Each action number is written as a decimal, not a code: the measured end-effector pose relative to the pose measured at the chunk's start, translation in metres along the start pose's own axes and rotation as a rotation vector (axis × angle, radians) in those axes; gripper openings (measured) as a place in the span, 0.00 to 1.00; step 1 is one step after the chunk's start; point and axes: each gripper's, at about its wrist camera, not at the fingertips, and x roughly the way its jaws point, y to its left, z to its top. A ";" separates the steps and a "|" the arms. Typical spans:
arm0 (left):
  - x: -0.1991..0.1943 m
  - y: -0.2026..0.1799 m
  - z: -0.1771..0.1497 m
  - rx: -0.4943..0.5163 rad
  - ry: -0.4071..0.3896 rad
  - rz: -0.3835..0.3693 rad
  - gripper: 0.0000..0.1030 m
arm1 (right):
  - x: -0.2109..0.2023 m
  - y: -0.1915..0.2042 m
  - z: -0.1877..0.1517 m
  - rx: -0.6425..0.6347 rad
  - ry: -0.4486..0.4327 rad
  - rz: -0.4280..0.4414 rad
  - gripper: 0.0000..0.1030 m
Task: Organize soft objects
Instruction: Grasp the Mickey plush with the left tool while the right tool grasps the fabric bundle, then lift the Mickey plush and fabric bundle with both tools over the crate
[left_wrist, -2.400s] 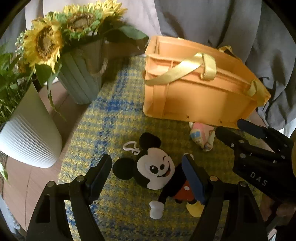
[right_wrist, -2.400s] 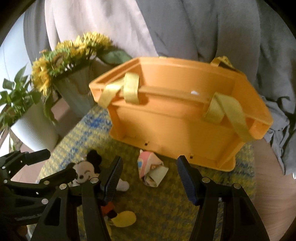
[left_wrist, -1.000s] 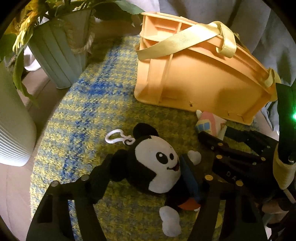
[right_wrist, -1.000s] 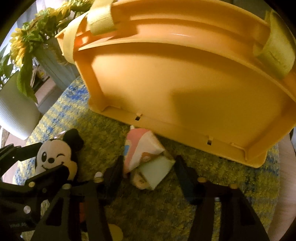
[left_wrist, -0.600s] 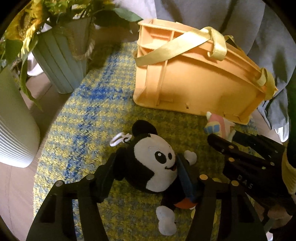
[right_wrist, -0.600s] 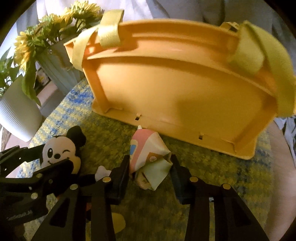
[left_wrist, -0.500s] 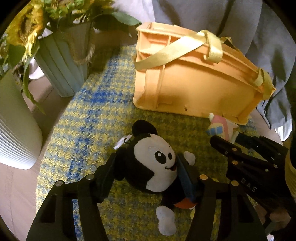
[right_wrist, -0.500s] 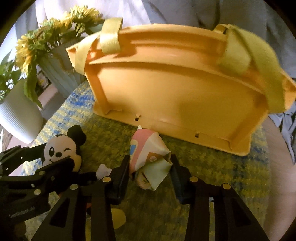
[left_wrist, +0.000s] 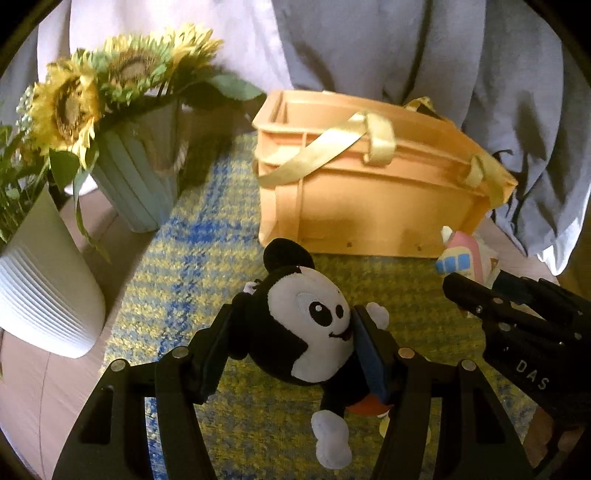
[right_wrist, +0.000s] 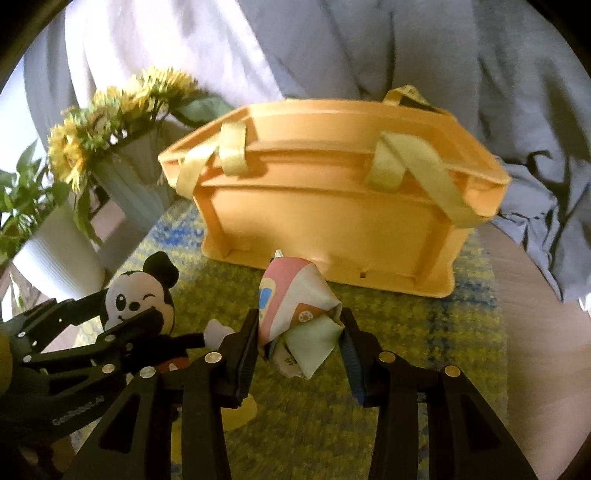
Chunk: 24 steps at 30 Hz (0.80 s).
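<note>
Mouse plush (left_wrist: 306, 332) in left tool (left_wrist: 295, 347), folded cloth toy (right_wrist: 299, 314) in right tool (right_wrist: 299, 336)

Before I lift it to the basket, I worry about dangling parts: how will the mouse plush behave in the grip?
Probably squashy: the left gripper pinches the mouse plush by its head. Its limbs hang limp below, so they will likely swing. It looks light.
</note>
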 end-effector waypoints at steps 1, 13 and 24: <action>-0.003 -0.001 0.001 0.005 -0.009 -0.002 0.60 | -0.005 -0.001 0.000 0.009 -0.007 -0.004 0.41; -0.048 -0.011 0.019 0.054 -0.143 -0.017 0.60 | -0.052 -0.007 0.007 0.065 -0.111 -0.039 0.41; -0.091 -0.012 0.041 0.059 -0.279 -0.051 0.60 | -0.102 0.002 0.028 0.063 -0.250 -0.076 0.41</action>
